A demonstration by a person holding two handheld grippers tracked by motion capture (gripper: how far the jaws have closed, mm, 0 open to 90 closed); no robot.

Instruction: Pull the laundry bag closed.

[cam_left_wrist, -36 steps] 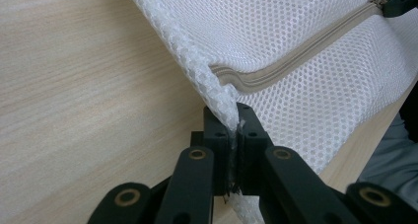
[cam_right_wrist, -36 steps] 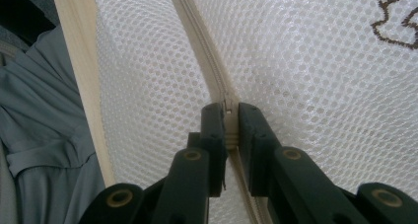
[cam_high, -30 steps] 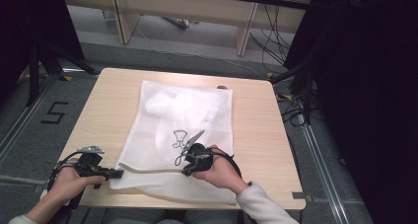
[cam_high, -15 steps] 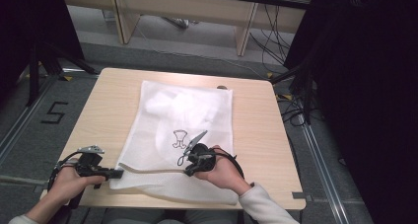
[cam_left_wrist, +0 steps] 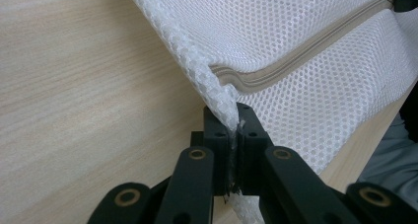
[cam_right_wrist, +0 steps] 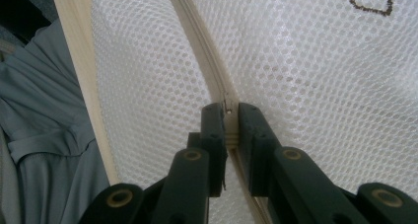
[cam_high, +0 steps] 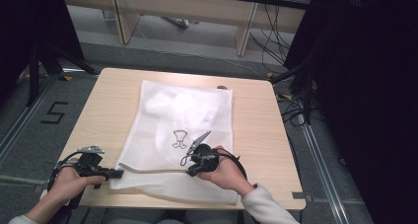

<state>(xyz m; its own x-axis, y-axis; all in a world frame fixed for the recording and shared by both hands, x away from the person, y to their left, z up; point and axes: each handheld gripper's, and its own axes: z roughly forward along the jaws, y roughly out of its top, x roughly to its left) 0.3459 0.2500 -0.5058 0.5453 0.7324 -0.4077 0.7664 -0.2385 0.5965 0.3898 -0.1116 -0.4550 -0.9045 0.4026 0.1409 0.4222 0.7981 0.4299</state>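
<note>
The wooden table [cam_high: 118,100] carries a white mesh laundry bag [cam_high: 190,115], spread flat from near the far edge down to the near edge, a little right of the table's middle. A small dark emblem [cam_high: 179,138] marks the bag's middle. Along the bag's near end runs a beige zipper [cam_high: 153,170], parallel to the near edge of the table.

The left gripper [cam_high: 114,173] sits at the near left corner of the bag — in the left gripper view its jaws are pressed together on the mesh corner [cam_left_wrist: 222,105], just where the zipper tape [cam_left_wrist: 296,61] ends. The right gripper [cam_high: 193,170] is further along the same line, toward the middle of the near edge; in the right gripper view its jaws are clamped on the zipper [cam_right_wrist: 227,116], apparently at the slider, though the pull itself is too small to make out.

Judging by this, the work is zipper handling and both holds are set — one anchoring the corner, one on the zipper. Whether the stretch between the grippers is zipped shut cannot be told for sure; the tape there looks joined. What seems left is running the slider along the rest of the track.
</note>
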